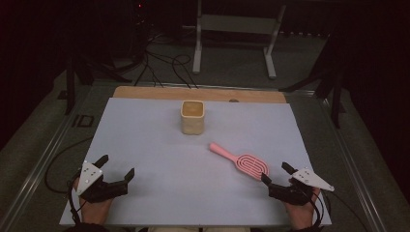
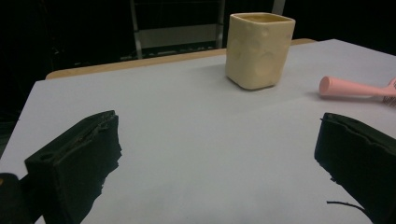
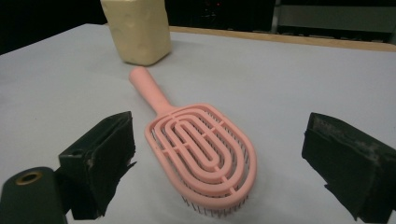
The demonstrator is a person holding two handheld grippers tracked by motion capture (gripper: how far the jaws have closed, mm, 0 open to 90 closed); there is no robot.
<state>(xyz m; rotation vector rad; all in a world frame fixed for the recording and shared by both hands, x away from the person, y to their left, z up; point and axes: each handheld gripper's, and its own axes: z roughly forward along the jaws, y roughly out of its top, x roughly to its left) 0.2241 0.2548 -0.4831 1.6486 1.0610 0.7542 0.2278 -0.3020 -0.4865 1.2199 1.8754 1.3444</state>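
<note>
A pink hairbrush (image 1: 240,160) lies flat on the white table cover (image 1: 159,159), right of centre, its handle pointing toward a cream square cup (image 1: 192,116) that stands upright farther back. My right gripper (image 1: 277,173) rests near the front right edge, open, its jaws just short of the brush head (image 3: 203,156). The cream cup (image 3: 136,29) stands beyond the handle in the right gripper view. At the front left my left gripper (image 1: 115,166) is open with nothing between its jaws. Its view shows the cup (image 2: 259,49) ahead and the brush handle (image 2: 351,87) at the right.
A wooden strip (image 1: 198,94) of the table shows past the cover's far edge. Beyond it, on the dark floor, are a white metal stand (image 1: 236,34) and loose black cables (image 1: 164,65). Metal rails (image 1: 41,164) run along both table sides.
</note>
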